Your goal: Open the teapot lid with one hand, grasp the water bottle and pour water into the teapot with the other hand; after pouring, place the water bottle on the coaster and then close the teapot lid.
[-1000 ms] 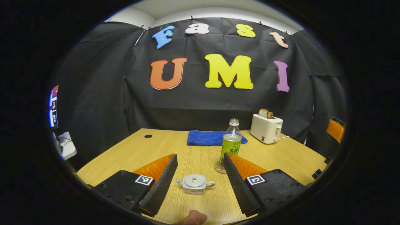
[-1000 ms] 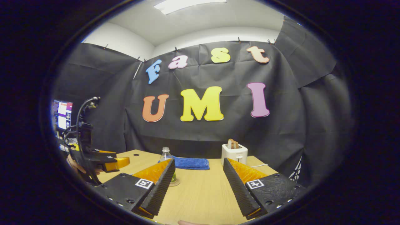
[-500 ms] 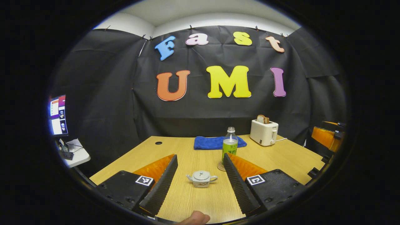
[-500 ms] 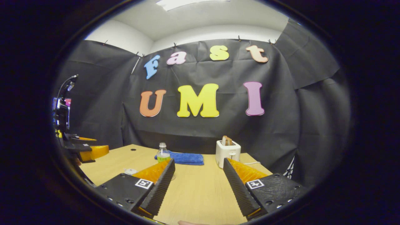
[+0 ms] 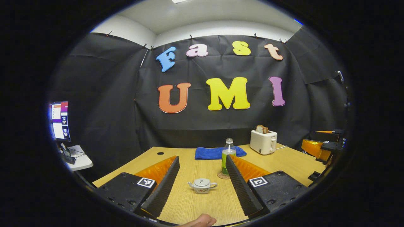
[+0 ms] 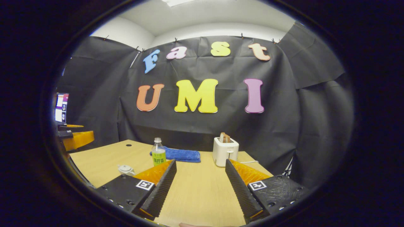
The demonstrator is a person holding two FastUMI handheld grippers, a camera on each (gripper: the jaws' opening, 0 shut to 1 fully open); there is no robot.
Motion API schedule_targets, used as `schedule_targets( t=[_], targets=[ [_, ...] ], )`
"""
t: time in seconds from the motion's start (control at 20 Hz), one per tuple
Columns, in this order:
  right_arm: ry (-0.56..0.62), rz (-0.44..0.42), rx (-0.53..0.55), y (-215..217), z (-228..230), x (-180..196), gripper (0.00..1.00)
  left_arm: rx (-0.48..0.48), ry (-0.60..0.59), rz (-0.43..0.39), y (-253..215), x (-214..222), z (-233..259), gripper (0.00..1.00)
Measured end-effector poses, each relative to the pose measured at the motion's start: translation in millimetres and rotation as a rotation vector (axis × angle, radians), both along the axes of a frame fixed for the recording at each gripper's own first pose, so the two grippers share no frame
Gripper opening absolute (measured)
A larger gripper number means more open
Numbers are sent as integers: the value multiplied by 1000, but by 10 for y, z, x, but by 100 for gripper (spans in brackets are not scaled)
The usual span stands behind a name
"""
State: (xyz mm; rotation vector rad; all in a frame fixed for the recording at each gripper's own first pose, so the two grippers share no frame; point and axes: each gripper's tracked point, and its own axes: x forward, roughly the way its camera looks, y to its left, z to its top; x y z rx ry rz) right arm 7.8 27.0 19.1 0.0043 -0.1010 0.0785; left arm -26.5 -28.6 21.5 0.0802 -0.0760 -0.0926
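Observation:
A small white teapot [image 5: 202, 185] with its lid on stands on the wooden table [image 5: 189, 205], seen between the fingers of my open left gripper [image 5: 202, 157], which is held back from it. Behind and to its right, a clear water bottle with a green label [image 5: 228, 156] stands on a round coaster [image 5: 221, 175]. In the right gripper view the bottle [image 6: 158, 155] and teapot [image 6: 126, 169] lie to the left of my open right gripper [image 6: 200, 160], which holds nothing. Each gripper shows at the edge of the other's view: the right gripper [image 5: 318, 146] and the left gripper [image 6: 75, 138].
A blue towel [image 5: 216, 152] lies at the back of the table. A white toaster [image 5: 263, 141] with bread in it stands at the back right. A monitor [image 5: 59, 119] and a white side table [image 5: 79, 159] are off to the left. A fingertip [image 5: 199, 220] shows at the bottom.
Both grippers have drawn back from the table, so the teapot and bottle look smaller and farther. The teapot has come into the right gripper view. Both stay open.

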Motion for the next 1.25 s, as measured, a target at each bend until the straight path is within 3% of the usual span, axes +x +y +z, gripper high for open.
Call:
schedule_targets(
  t=[0.45, 0.55, 0.6, 0.95, 1.05, 1.15, 1.25],
  targets=[
    [-53, 4, -55, 89, 61, -94, 92, -11, 6, 8, 67, 45, -53, 93],
    [-57, 3, -59, 96, 71, -103, 97, -5, 5, -1, 30, 42, -64, 93],
    [-57, 1, -62, 90, 67, -101, 93, -1, 3, -4, 15, 38, -59, 93],
    [-71, -15, -80, 70, 84, -99, 93, 21, -4, -17, -65, 50, -84, 93],
    [-74, -19, -88, 71, 86, -90, 97, 27, 1, -19, -75, 49, -110, 93],
    [-71, -18, -92, 78, 69, -89, 93, 25, 3, -11, -57, 57, -125, 93],
    [-69, -16, -90, 82, 68, -94, 98, 17, -21, 11, -14, 47, -60, 93]
  ],
)
